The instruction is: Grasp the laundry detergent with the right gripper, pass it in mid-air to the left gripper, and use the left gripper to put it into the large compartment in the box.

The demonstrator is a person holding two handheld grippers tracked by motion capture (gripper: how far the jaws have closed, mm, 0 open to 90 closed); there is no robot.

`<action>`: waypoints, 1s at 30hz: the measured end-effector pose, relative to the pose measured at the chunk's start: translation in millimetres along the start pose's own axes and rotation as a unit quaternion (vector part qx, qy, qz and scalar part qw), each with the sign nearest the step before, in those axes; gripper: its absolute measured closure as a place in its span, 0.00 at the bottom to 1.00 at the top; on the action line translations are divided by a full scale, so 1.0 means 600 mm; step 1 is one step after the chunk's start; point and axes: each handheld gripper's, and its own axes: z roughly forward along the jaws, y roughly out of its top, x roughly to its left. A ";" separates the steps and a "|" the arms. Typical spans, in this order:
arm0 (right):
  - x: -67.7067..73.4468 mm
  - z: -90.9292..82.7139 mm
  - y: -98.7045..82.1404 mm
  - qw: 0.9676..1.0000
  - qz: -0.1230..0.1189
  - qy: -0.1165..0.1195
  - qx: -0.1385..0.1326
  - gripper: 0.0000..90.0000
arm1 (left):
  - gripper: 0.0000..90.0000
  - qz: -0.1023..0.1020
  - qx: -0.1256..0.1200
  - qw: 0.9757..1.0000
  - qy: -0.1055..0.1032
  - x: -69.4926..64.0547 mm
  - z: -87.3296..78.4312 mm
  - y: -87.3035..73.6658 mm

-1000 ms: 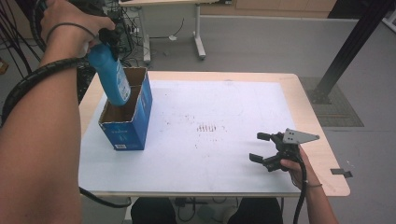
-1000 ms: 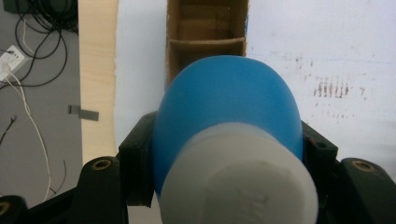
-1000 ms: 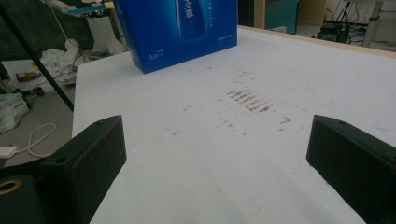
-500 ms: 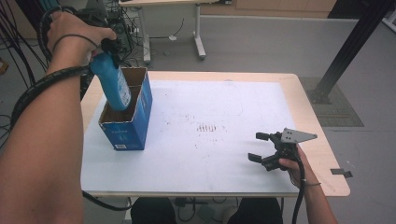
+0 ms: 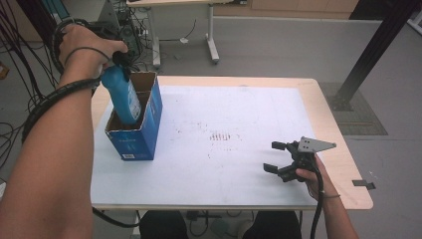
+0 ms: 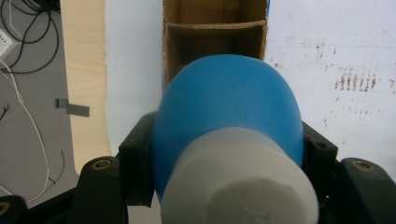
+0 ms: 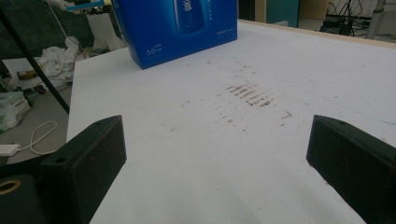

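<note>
High view. The left gripper point(image 5: 119, 59) holds a blue plastic bottle point(image 5: 124, 99) by its upper end, the bottle tilted with its lower part already inside the open blue carton point(image 5: 149, 127). The carton stands at the left end of the white table point(image 5: 239, 164); a cardboard divider splits it into two compartments, and the bottle enters the nearer one. The right gripper point(image 5: 274, 157) rests on the table well to the right of the carton.

Left gripper view. Seen from above the white cap point(image 6: 240, 182), the bottle's point(image 6: 229, 98) blue shoulder fills the gap between the jaws, both pads pressed against it. The carton's point(image 6: 215, 32) open compartment lies directly beyond.

Right gripper view. The jaws stand wide apart with nothing between them, above the bare, stained table point(image 7: 243, 140); the carton point(image 7: 177, 28) stands far off.

Handling. The bottle appears rigid, smooth and probably slippery; judged moderately heavy if full. The shoulder below the cap offers the surest hold, where the widening body resists slipping downward.
</note>
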 end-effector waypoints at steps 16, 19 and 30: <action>0.001 0.001 -0.006 1.000 0.005 -0.001 0.000 0.05 | 0.42 0.004 0.020 1.000 -0.001 0.001 0.048 0.011; 0.000 0.001 -0.007 1.000 0.005 -0.001 -0.001 0.05 | 0.42 0.004 0.024 1.000 -0.002 0.002 0.057 0.013; 0.001 -0.002 -0.015 1.000 0.010 -0.004 -0.001 0.05 | 0.42 0.005 0.036 0.999 -0.004 0.000 0.089 0.022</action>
